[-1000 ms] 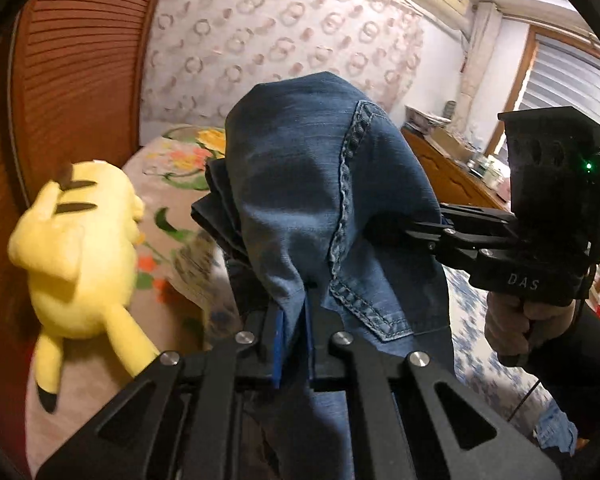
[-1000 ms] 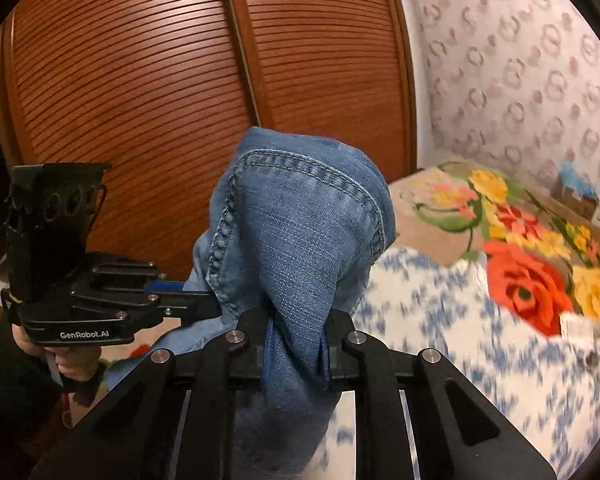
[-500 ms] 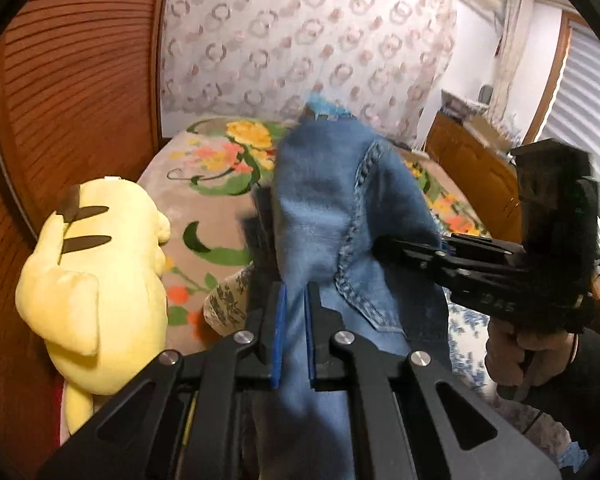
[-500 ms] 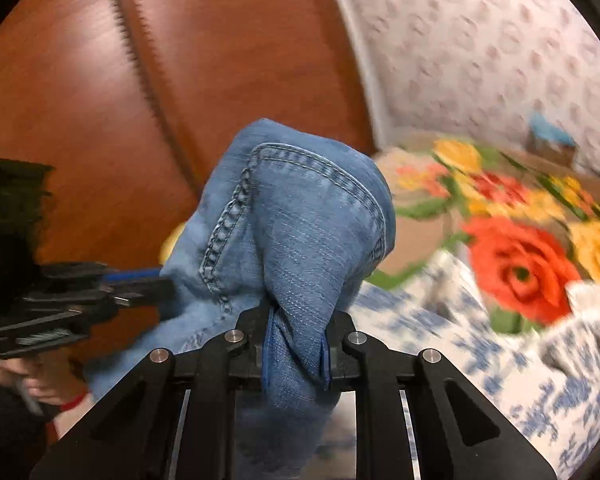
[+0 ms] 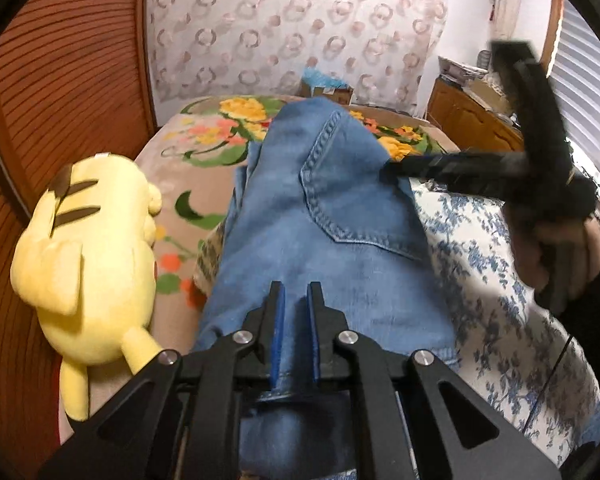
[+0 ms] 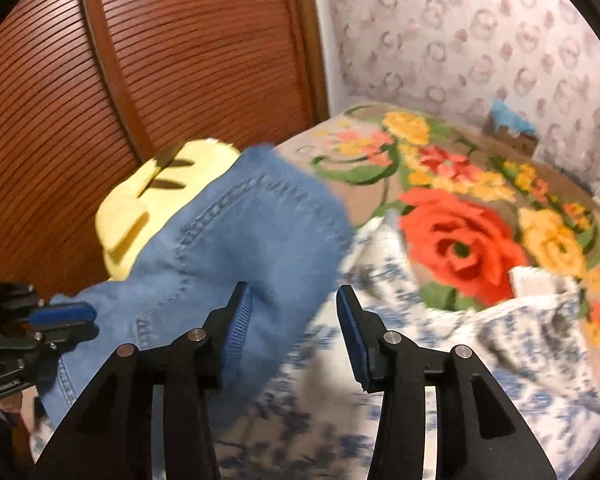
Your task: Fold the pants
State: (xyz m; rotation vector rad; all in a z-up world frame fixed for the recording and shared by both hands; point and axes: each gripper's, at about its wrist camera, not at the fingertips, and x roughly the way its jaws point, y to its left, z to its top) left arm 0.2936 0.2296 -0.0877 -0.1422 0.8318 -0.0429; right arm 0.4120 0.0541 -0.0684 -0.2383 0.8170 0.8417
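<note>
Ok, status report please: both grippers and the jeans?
Left gripper shut on jeans. Right gripper open. Yellow plush toy beside jeans.

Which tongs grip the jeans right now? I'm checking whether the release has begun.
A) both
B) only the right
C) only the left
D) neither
C: the left tongs pinch the jeans, while the right tongs stand spread apart, the denim beside the left pad.

jeans (image 5: 324, 240) — lower end cut off by frame bottom, L wrist view; motion-blurred in R wrist view | right gripper (image 5: 392, 168) blurred in L view, tips not resolvable | plush toy (image 6: 140, 216) partly hidden behind denim | floral sheet (image 6: 380, 400) — smeared
</note>
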